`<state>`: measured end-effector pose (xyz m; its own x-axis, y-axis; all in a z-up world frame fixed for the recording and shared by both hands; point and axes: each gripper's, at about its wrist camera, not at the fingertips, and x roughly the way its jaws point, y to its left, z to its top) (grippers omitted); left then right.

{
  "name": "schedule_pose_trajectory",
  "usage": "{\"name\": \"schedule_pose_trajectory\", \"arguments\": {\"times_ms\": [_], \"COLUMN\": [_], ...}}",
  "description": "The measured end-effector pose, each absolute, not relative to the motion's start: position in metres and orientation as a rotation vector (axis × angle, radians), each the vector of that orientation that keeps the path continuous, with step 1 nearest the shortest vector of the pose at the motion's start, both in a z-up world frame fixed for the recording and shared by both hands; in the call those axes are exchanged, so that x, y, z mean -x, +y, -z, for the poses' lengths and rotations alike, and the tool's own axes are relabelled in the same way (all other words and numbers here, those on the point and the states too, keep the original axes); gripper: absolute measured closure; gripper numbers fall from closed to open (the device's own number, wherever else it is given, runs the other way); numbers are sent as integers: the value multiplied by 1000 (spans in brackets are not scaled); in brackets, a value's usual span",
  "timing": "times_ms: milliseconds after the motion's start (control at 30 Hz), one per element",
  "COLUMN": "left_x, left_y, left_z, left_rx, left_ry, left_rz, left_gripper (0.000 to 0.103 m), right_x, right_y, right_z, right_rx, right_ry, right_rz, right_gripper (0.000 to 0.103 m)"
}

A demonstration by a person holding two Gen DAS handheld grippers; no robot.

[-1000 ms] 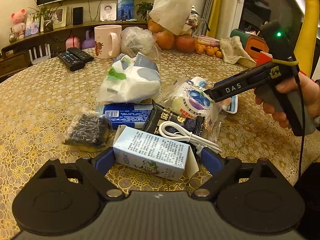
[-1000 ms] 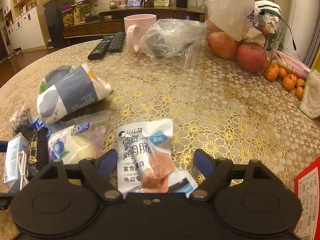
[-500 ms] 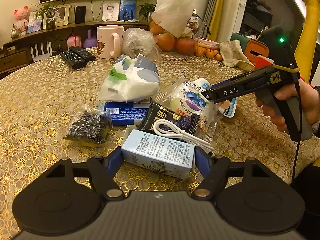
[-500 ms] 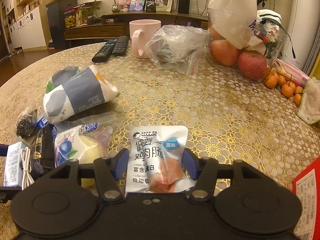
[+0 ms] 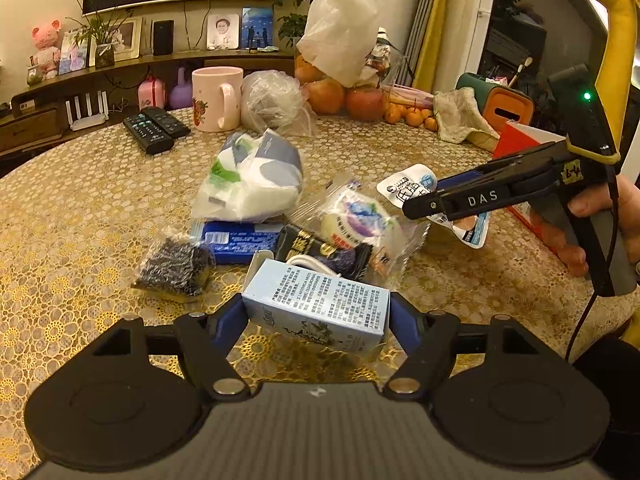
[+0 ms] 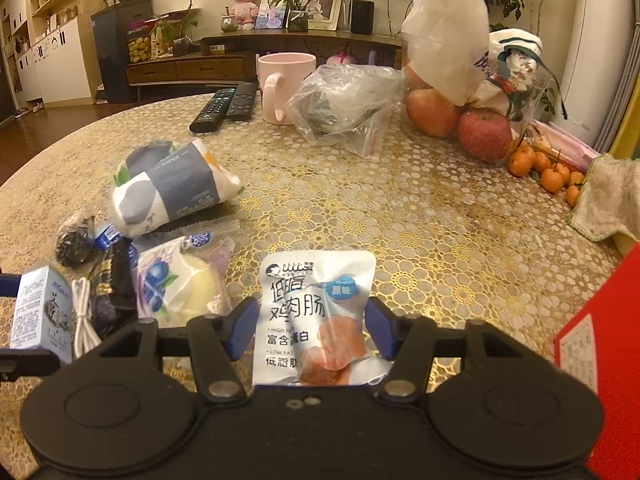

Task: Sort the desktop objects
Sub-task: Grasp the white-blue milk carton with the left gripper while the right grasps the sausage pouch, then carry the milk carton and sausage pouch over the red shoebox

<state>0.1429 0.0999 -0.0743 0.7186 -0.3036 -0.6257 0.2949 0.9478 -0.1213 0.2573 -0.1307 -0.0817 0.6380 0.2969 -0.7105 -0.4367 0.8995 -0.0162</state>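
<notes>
Boxy carton (image 5: 318, 306), crinkly foil pouch (image 6: 316, 320)

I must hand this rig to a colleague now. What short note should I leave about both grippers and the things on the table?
Left gripper: shut on the small blue carton, lifted a little off the table.
Right gripper: shut on the white sausage packet, also lifted.
Still in the pile: tissue pack, blueberry bun, black snack packet, white cable.
Done: two items picked up. Left: put both down, then sort the pile.
</notes>
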Motion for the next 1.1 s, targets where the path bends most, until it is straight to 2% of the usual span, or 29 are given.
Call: {"name": "schedule_pose_trajectory", "arguments": {"times_ms": [1100], "left_x": [-105], "left_y": [-12], "left_z": [-12], "left_rx": [-106], "left_ry": [577], "left_rz": [418], "left_gripper": [29], "right_x": [-152], "right_y": [-218], "right_z": [-14], "right_rx": [96], "right_ry": [645], "right_rz": [-373], "right_gripper": [46]}}
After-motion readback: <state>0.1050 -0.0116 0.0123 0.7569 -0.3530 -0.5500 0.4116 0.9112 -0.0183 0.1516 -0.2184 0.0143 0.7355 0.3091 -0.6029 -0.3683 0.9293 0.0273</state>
